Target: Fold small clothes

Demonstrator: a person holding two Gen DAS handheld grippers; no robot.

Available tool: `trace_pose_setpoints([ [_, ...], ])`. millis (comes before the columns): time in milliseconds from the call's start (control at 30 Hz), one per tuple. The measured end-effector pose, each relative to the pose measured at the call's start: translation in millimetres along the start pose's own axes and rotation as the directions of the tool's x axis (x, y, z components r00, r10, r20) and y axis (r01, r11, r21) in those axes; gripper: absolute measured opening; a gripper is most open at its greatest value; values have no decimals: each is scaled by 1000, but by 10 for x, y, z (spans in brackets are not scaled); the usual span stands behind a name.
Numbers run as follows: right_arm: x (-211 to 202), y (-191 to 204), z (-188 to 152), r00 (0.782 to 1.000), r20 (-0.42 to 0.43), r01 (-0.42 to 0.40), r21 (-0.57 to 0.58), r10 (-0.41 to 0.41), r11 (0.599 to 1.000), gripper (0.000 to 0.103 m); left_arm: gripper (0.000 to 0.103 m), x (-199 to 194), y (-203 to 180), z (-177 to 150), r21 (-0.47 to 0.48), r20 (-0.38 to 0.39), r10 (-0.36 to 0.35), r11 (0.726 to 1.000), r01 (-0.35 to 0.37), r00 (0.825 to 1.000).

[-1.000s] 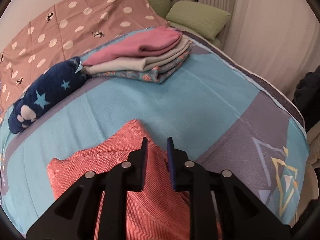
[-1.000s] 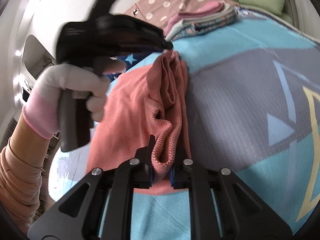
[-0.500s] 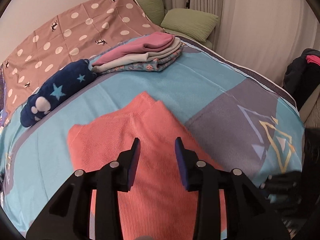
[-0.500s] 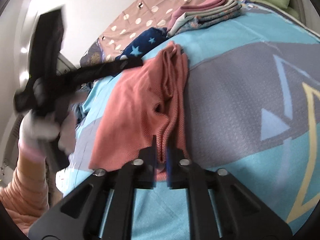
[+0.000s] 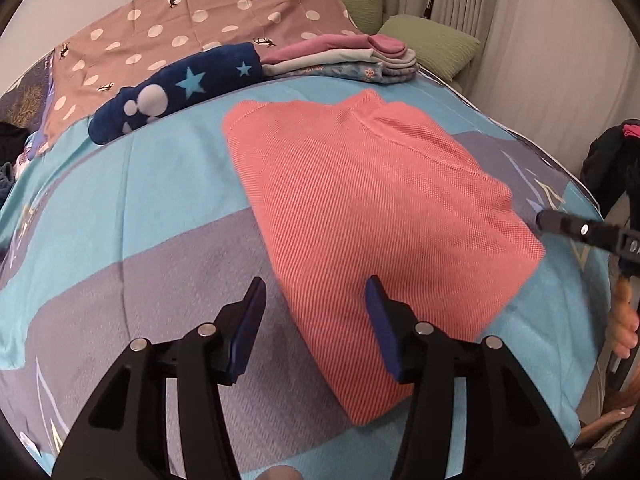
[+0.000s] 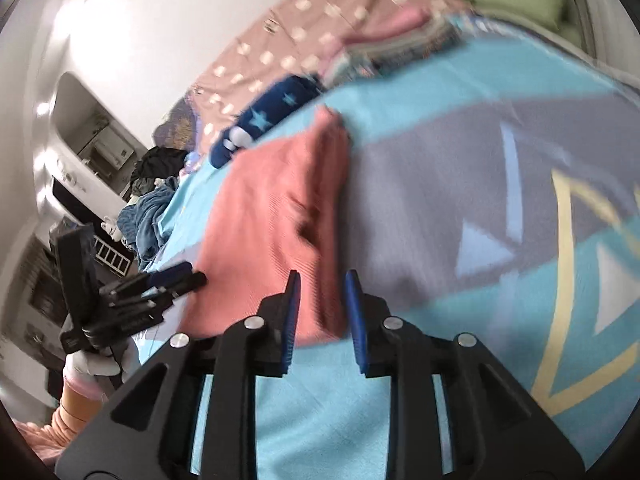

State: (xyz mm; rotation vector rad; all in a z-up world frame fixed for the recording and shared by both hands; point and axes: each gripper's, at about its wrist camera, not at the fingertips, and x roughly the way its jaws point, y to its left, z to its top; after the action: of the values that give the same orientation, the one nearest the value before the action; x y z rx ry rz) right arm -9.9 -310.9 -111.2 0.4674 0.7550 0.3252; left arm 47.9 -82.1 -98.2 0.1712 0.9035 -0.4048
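A coral knit garment (image 5: 372, 216) lies folded flat on the blue and grey bedspread (image 5: 132, 208). My left gripper (image 5: 316, 304) hovers over its near left edge, jaws opening, nothing pinched; its right fingertip (image 5: 378, 312) is above the cloth and its left one above the bedspread. In the blurred right wrist view my right gripper (image 6: 324, 304) straddles the garment's (image 6: 272, 208) thick folded edge. Its jaws are opening, and the cloth lies loose between them. The right gripper's tip (image 5: 560, 226) shows at the garment's far right corner. The left gripper (image 6: 172, 282) appears by the garment's left corner.
A stack of folded clothes (image 5: 344, 56) and a navy star-patterned roll (image 5: 176, 88) lie at the far side, before a brown polka-dot cloth (image 5: 180, 28) and green pillows (image 5: 432, 44). Dark clothes (image 5: 612, 160) hang at the right. A heap of unfolded clothes (image 6: 148, 208) sits off the bed's left.
The left gripper drew back across the garment to its near left edge and its jaws widened. The right gripper's jaws, shut on the folded edge, have parted; the garment now lies flatter.
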Motion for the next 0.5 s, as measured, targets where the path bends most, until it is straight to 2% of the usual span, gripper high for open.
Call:
trace_pose_setpoints([
  [100,15,239,27,996,-4,-87,-81,87,993,23,53,2,-20,-86,1,-1,-7,1000,7,1000],
  [167,118,305,22,995,-29,-102,-105,100,989,23,53,-1,-20,-135,-10,-4,-7,1000,7,1000],
  [233,324,255,5,997,-75,29,-98,-36,995,23,53,-50,33,-169,-37,6,-13,999,13,1000],
  [267,416,189,-31,991,-98,88,-81,-96,993,9,53,-93,55,-192,-45,16,-10,999,10,1000],
  [367,392,83,-57,994,-94,55,-40,-59,998,7,54,-235,105,-297,-33,32,4,999,-3,999],
  [500,370,63,-65,993,-100,58,-37,-62,998,8,54,-328,101,-484,-19,5,-41,999,41,999],
])
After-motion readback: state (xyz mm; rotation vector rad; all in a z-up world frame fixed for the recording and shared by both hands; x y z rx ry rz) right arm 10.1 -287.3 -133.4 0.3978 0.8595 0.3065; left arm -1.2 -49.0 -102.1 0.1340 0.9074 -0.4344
